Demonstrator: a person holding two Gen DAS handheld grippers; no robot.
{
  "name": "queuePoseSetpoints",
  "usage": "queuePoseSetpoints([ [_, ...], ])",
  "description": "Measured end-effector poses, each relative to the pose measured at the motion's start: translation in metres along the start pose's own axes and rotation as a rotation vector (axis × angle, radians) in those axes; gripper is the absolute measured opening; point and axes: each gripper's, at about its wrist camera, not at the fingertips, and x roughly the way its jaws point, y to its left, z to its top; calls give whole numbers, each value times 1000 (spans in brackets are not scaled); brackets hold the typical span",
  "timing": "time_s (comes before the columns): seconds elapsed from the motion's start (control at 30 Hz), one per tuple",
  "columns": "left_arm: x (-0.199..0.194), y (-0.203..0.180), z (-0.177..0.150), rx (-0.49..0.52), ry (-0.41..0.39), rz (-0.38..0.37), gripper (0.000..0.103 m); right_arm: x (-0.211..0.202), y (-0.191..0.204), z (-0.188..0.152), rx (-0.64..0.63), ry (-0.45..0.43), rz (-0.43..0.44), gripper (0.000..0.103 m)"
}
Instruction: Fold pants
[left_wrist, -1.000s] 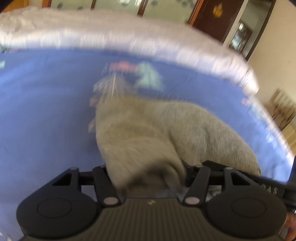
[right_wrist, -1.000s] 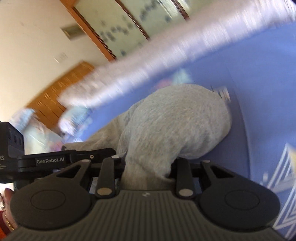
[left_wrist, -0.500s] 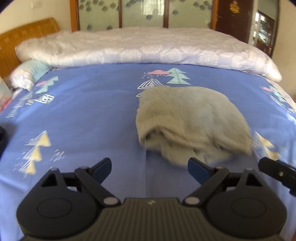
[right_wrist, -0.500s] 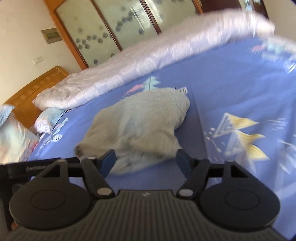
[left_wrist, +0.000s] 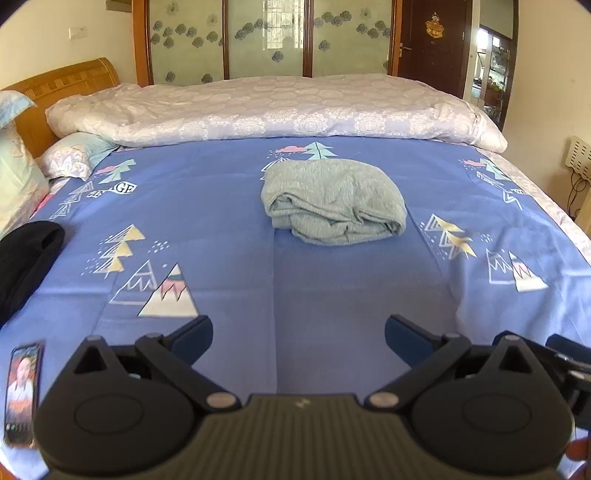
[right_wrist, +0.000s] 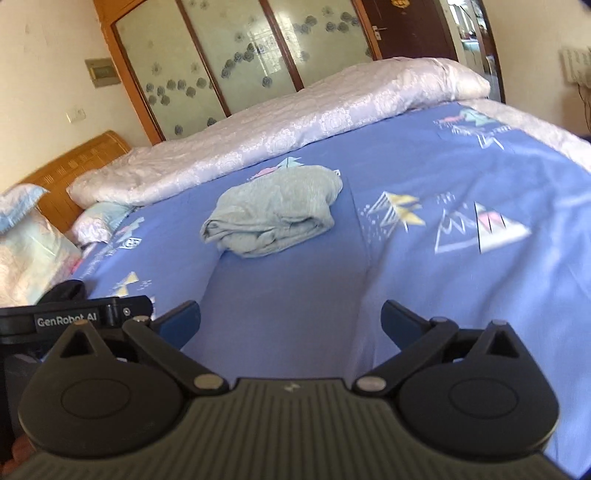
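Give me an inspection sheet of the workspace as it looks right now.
Surface: blue sheet with tree and mountain prints, mostly flat.
Job's things: grey pants folded into a bundle mid-bed, held by neither gripper.
Clutter: phone with its screen lit at the near left edge; black cloth at the left edge; pillows by the headboard.
Grippers: left hand-held gripper open, above bare sheet; right hand-held gripper open, also short of the pants.
Cables: wires by the right wall.
Surroundings: white quilt rolled along the far side; glass wardrobe doors; dark door.
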Motion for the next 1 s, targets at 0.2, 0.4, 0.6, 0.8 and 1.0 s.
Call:
queuePoseSetpoints([
  [0.2, -31, 0, -23, 6, -14, 29, 103, -30, 7, -28, 28, -31, -22, 103],
  [0.4, -51, -8, -35, 60, -35, 126, 103, -45, 12, -39, 59, -37, -6, 103],
  [0.6, -64, -14, -48, 93, -45, 173, 103, -46, 10, -44, 117, -13, 16, 103],
  [0.8, -67, -17, -52, 78, -37, 151, 103, -49, 13, -58, 82, 3, -3, 103],
  [1.0, -68, -26, -53, 119, -63, 232, 103, -50, 12, -60, 68, -3, -16, 103],
])
